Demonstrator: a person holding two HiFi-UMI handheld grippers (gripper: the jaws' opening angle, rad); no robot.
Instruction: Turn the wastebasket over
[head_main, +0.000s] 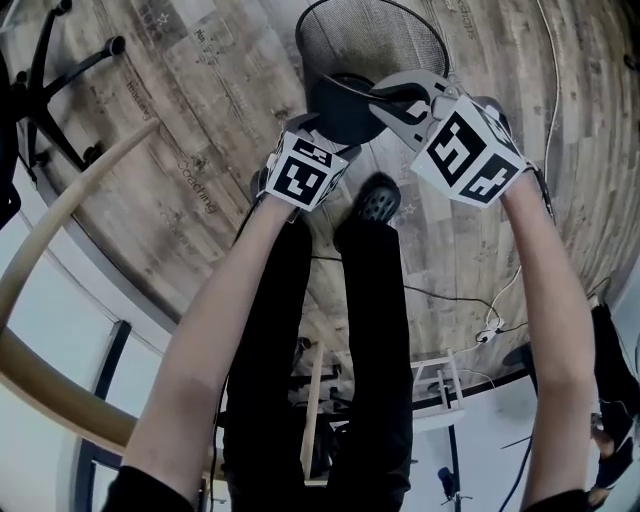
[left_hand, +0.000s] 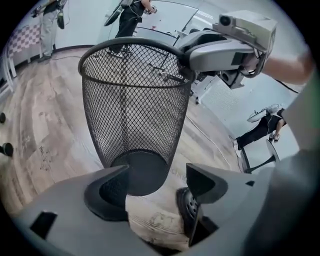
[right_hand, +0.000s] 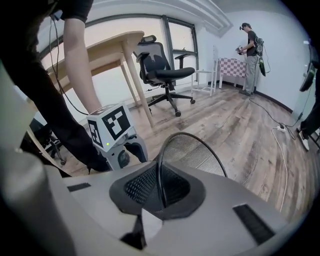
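Note:
The wastebasket (head_main: 370, 40) is black wire mesh with a solid dark base (head_main: 345, 105). It hangs off the floor, tipped with the base toward me and the rim away. My right gripper (head_main: 385, 103) is shut on the rim wire (right_hand: 159, 165), which runs between its pads (right_hand: 132, 187). In the left gripper view that same right gripper (left_hand: 187, 55) clamps the rim at the upper right of the wastebasket (left_hand: 132, 100). My left gripper (left_hand: 157, 175) is open, its jaws on either side of the base's near edge. Whether they touch the base I cannot tell.
My legs and a black shoe (head_main: 378, 200) stand just behind the basket on the wood floor. An office chair (right_hand: 165, 70) and a wooden table (right_hand: 115, 45) are to the left. Another person (right_hand: 250, 45) stands far off. A white cable (head_main: 550, 100) runs along the right.

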